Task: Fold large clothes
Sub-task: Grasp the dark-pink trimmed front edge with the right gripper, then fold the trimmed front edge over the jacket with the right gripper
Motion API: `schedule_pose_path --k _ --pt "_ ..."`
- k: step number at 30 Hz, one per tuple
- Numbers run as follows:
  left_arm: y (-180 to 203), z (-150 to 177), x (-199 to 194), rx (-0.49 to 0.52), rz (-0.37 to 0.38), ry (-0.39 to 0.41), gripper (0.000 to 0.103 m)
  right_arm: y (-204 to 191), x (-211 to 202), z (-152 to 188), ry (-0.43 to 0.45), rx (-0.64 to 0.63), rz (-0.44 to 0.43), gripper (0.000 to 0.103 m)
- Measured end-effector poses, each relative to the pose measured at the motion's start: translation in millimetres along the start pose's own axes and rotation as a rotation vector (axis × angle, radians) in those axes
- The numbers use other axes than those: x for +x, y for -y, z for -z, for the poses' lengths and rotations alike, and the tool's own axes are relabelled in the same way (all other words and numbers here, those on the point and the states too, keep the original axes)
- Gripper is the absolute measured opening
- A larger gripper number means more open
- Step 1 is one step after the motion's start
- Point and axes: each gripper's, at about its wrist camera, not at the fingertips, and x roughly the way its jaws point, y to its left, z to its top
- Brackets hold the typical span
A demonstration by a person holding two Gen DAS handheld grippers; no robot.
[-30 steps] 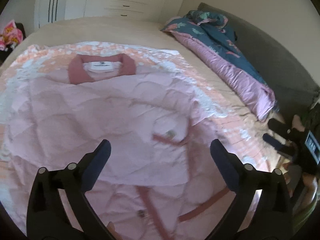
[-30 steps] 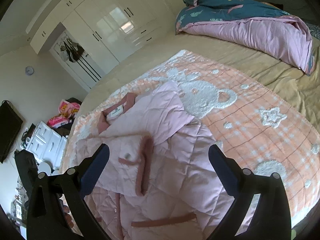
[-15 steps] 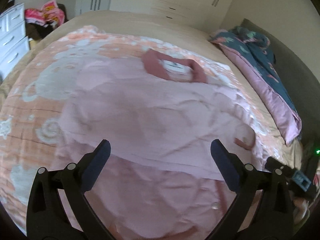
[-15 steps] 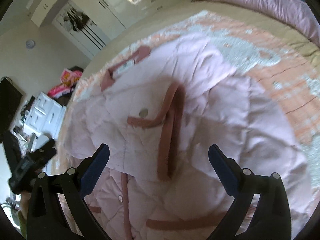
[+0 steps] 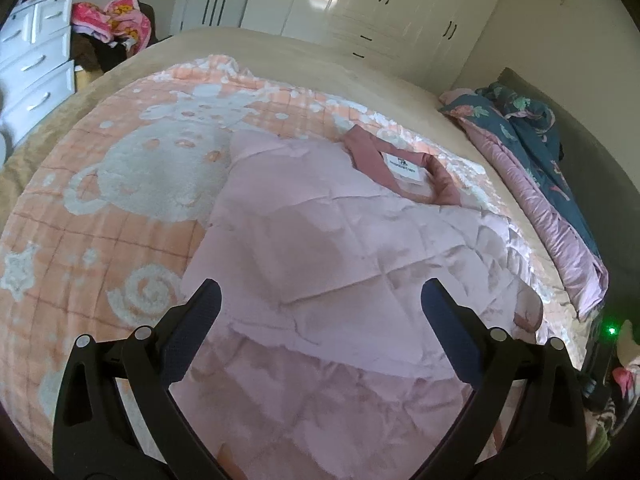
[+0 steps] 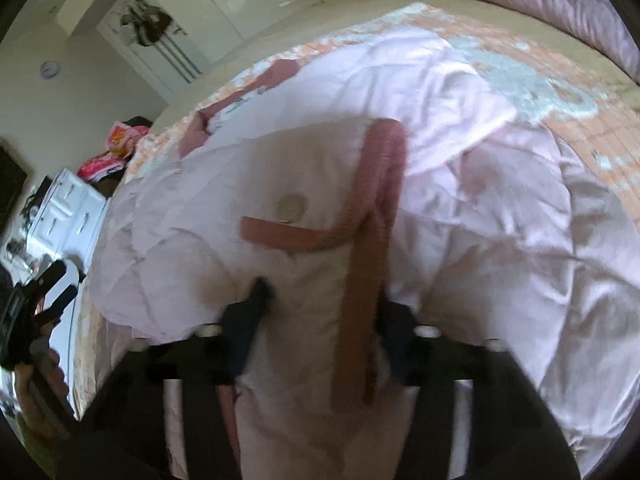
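A pale pink quilted jacket with dark pink collar and trim lies spread on the bed, one side folded inward. My left gripper is open and empty, hovering over the jacket's lower left part. In the right wrist view my right gripper is low on the jacket. Its fingers are closing around a folded flap with a dark pink trim strip and a snap button. The frame is blurred, so the grip is unclear.
An orange and white bear-pattern blanket covers the tan bed. A rolled pink and teal duvet lies at the right edge. White drawers stand left, wardrobes behind. The left gripper also shows in the right wrist view.
My right gripper dropped onto the jacket's folded flap and its fingers narrowed around it. My left gripper swung left, staying open above the jacket.
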Motion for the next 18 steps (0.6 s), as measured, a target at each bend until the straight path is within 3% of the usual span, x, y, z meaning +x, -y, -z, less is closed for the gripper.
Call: schedule_pose_path --k 1,3,11,18 --pt "0.2 -0.8 2.2 0.003 0.006 -0.003 0.094 -5.3 -1.9 -0.6 0.015 -0.034 0.001 0.023" --pt "3.2 -3.0 6.7 0.017 0.010 -0.013 0.094 -14.6 -7.8 -2.6 0.047 -0.091 0.003 0.017" --pt "13.9 -15.3 8.6 0.042 0.029 0.020 0.094 -47.5 -47.9 -37.9 0.202 -0.265 0.012 0.015" --pt "9.9 -19.7 11.9 0.039 0.020 0.019 0.094 -58.7 -56.9 -77.1 0.245 -0.342 0.024 0.014"
